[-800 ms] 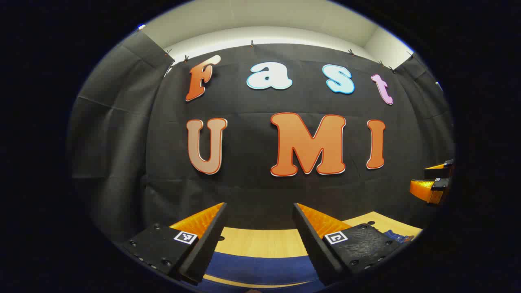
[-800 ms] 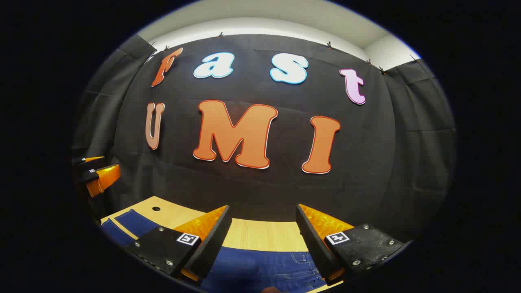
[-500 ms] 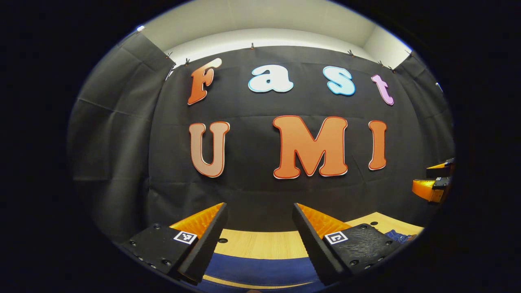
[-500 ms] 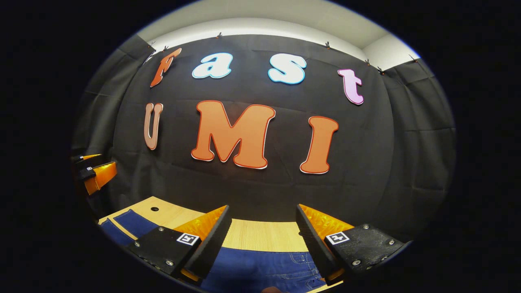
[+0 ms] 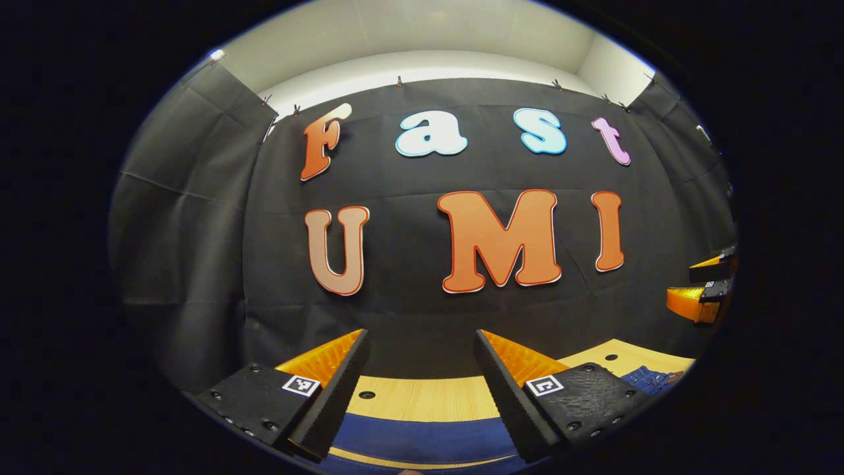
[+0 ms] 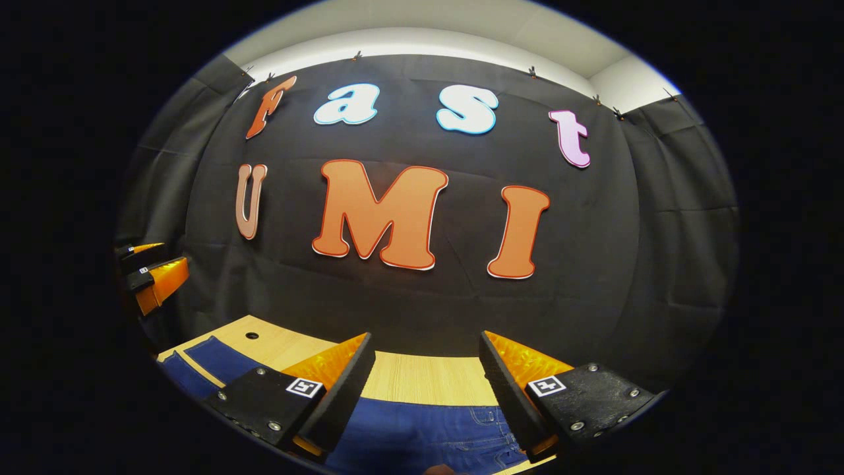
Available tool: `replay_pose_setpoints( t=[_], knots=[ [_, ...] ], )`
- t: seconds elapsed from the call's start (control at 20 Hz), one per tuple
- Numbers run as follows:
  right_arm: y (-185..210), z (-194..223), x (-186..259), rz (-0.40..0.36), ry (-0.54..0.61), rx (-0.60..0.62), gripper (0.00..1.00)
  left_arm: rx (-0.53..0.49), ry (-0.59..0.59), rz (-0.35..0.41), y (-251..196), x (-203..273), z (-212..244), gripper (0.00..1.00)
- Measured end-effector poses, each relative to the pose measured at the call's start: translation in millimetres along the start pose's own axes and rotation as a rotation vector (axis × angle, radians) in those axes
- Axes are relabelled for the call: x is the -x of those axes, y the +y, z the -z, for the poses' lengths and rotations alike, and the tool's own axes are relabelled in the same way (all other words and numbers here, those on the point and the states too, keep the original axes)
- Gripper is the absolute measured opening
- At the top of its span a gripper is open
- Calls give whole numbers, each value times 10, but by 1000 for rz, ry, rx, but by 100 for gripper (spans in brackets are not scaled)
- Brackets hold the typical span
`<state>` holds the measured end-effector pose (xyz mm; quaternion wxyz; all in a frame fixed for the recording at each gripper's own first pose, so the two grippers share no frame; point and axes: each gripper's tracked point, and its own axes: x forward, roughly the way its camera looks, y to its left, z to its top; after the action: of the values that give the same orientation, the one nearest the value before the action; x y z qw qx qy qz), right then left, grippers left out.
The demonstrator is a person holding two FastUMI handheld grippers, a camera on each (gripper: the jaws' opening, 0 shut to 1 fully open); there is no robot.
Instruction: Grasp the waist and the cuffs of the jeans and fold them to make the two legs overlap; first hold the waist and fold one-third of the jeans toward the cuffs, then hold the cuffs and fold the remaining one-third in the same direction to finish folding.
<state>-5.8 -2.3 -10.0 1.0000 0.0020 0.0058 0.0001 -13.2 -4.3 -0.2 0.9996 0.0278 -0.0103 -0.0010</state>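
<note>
Blue jeans lie flat on a light wooden table. In the right gripper view the waist end of the jeans, with stitched pockets, lies under my right gripper, which is open and held above it; the legs run off to the left. In the left gripper view a blue leg crosses below my left gripper, open and empty above it. A bit of denim shows at the right. Each view shows the other gripper at its edge: the right one, the left one.
The wooden table runs back to the black cloth wall just behind it. Small round holes sit in the tabletop, with another near the right and one at the left.
Both views have shifted slightly; the left gripper's view tilted up a little, so the wall sits lower. Both grippers stay open above the jeans, which have not moved.
</note>
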Motion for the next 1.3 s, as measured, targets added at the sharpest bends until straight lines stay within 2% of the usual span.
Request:
replay_pose_setpoints(
  t=[0.2,0.35,0.4,0.5,0.7,0.85,0.95,1.0,1.15,1.3],
  knots=[
    [-88,87,0,14,24,-19,97,34,70,-10,90,21,215,98],
    [-189,237,23,31,60,-17,97,55,122,-47,236,53,366,98],
    [-224,283,30,35,73,-23,98,67,134,-44,256,67,400,98],
    [-302,394,22,49,104,-44,98,111,201,21,160,95,582,98],
    [-477,643,11,73,177,-73,98,116,303,-50,424,88,919,97],
    [-535,870,32,64,245,-97,98,154,366,-67,522,159,1163,98],
    [-592,1023,47,67,293,-126,100,201,421,-96,690,205,1360,97],
    [-628,1101,54,75,317,-147,98,225,451,-118,780,232,1456,97],
    [-623,1300,58,64,390,-233,98,309,539,-184,1054,307,1768,97],
    [-690,1478,55,87,451,-301,98,391,621,-234,1265,399,2084,98]
  ],
)
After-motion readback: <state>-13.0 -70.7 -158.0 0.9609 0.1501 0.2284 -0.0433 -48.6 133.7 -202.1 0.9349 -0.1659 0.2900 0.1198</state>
